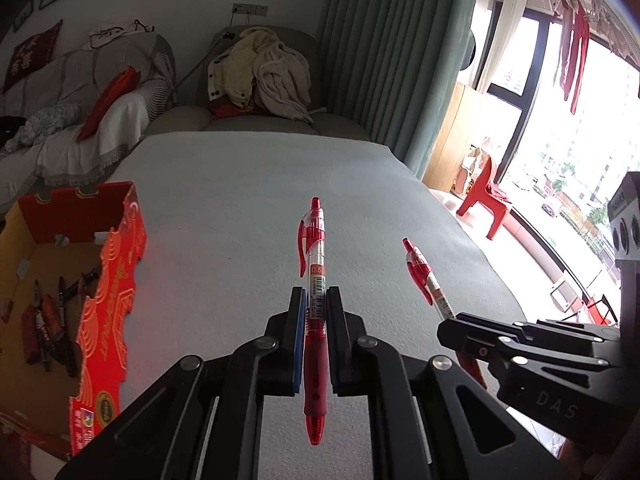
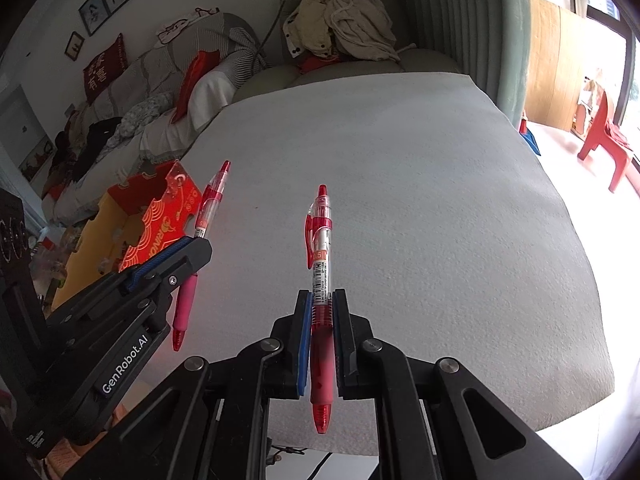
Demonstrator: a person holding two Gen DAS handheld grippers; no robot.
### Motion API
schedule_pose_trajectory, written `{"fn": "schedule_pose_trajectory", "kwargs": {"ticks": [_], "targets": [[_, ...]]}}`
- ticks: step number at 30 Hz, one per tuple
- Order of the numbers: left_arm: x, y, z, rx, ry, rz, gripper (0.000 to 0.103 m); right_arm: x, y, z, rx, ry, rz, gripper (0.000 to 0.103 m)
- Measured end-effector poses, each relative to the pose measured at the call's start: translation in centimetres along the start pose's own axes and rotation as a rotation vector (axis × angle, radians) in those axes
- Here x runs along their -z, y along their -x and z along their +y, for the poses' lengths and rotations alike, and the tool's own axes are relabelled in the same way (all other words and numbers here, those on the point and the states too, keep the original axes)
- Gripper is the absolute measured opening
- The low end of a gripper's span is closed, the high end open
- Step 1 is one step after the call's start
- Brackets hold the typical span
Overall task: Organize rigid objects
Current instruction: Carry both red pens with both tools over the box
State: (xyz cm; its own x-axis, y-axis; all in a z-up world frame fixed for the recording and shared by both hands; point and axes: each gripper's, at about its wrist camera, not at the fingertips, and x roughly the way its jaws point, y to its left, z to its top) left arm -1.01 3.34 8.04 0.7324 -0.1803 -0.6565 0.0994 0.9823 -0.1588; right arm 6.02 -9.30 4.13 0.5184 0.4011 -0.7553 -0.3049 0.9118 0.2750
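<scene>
— Pens are being sorted, it seems. What is seen, from the biggest thing down?

— A desk [image 2: 440, 220] covered with a pale grey cloth is seen in both views, and its cloth is bare in the middle. At its left edge a red and yellow cardboard box [image 1: 108, 280] is standing open, and several dark pens [image 1: 52, 320] are lying on its bottom.

— And the two tools?

— The left gripper [image 1: 316, 332] is held above the desk, and its jaws are closed on a red gel pen [image 1: 315, 320]. The pen is gripped near its rubber sleeve, with the clip end pointed away from the camera and the writing tip toward it.

— Is the other one the same?

— Yes. The right gripper [image 2: 322, 336] is closed on a second red pen [image 2: 320, 308], which is held in the same way. Both pens are kept in the air, near each other, and neither is touching the cloth or the box.
</scene>
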Motion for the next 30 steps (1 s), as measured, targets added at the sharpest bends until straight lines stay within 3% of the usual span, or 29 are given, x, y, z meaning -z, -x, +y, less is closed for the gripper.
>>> {"fn": "schedule_pose_trajectory", "kwargs": {"ticks": [19,30], "targets": [[-1.0,5.4,5.2,-0.048,0.076,-0.111,0.010,-1.9,-0.6,8.1,-0.060,0.126,-0.025,0.011],[-1.2,8.7,10.4,-0.154,0.136,-0.155,0.010,-3.1,-1.6,14.1,-0.154,0.220,-0.036,0.011]]}}
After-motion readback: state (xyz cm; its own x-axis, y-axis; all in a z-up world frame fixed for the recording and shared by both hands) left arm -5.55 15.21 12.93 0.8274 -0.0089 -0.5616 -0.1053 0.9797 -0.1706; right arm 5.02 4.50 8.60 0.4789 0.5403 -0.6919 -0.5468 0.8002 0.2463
